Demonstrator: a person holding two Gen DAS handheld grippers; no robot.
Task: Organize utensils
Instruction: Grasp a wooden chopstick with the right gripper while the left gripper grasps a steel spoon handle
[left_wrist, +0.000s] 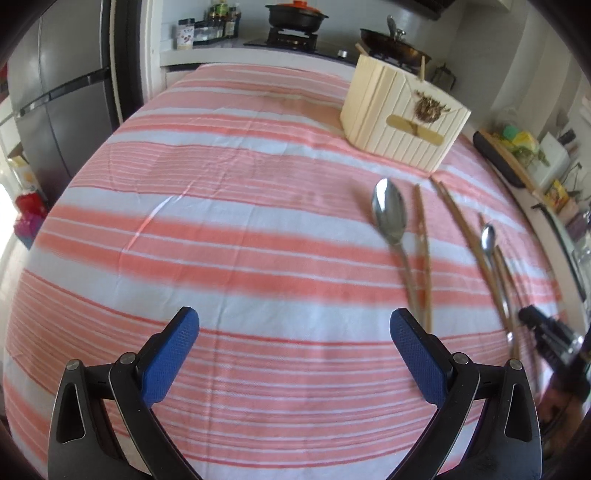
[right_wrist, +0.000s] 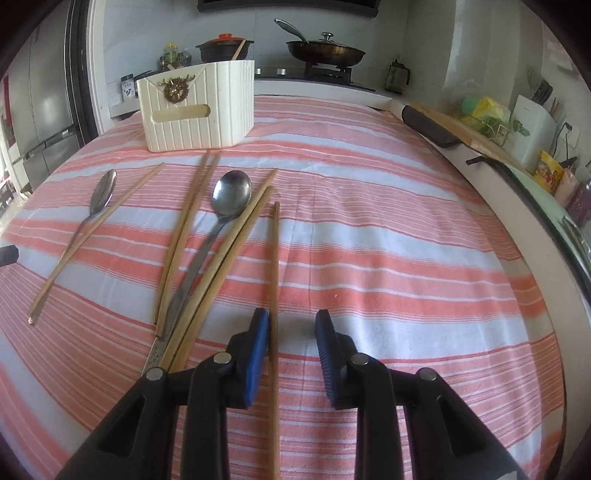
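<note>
A white ribbed utensil holder (right_wrist: 199, 110) (left_wrist: 391, 118) stands at the far side of the striped cloth, with a chopstick end (right_wrist: 239, 50) sticking out of it. Two metal spoons (right_wrist: 232, 195) (right_wrist: 103, 194) and several wooden chopsticks lie in front of it. One single chopstick (right_wrist: 275, 258) runs between the fingers of my right gripper (right_wrist: 291, 314). It lies against the left pad (right_wrist: 258, 343), with a gap to the right pad, so the jaws stand narrow and do not clamp it. My left gripper (left_wrist: 293, 312) is wide open over bare cloth, left of the large spoon (left_wrist: 388, 214).
A stove with a black pot (right_wrist: 225, 48) and a frying pan (right_wrist: 325, 51) is behind the table. A grey fridge (left_wrist: 55, 110) stands at the left. A dark board (right_wrist: 428, 125) and bags lie along the counter on the right. The pink striped cloth (left_wrist: 221, 229) covers the table.
</note>
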